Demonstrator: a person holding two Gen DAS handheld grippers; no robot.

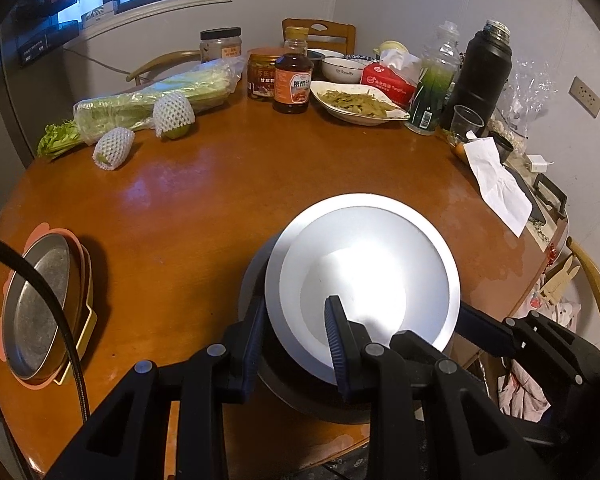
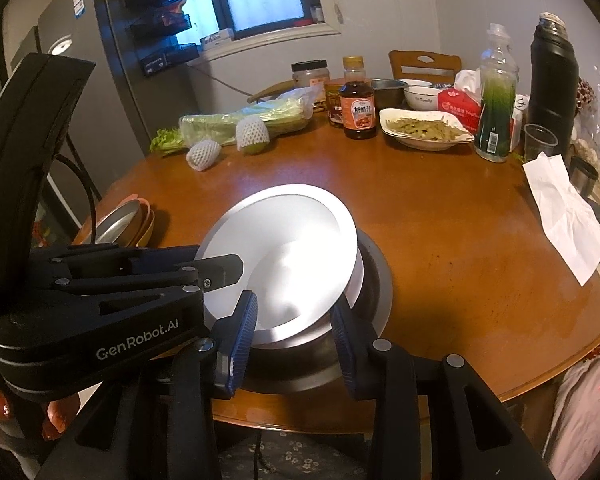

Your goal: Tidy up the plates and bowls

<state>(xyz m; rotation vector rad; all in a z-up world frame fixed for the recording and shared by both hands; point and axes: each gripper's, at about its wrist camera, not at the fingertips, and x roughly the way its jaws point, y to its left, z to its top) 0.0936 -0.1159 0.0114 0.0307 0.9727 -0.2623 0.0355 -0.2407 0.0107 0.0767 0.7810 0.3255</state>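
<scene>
A shiny steel plate [image 1: 364, 272] [image 2: 280, 256] sits tilted on top of a darker steel bowl [image 1: 256, 280] [image 2: 374, 280] at the near edge of the round wooden table [image 1: 220, 184]. My left gripper [image 1: 296, 344] has its jaws apart around the plate's near left rim, one finger over the plate, one outside it. My right gripper [image 2: 294, 336] is open with its fingers on either side of the plate's near rim above the bowl. The left gripper also shows in the right wrist view [image 2: 220, 272] at the plate's left edge.
A stack of steel and coloured plates [image 1: 44, 304] [image 2: 120, 224] lies at the table's left edge. At the back stand a dish of green vegetables [image 1: 356, 102], sauce bottle [image 1: 293, 80], bowls [image 1: 342, 68], black flask [image 1: 480, 76], wrapped celery [image 1: 148, 104], netted fruit [image 1: 172, 114] and paper [image 1: 496, 184].
</scene>
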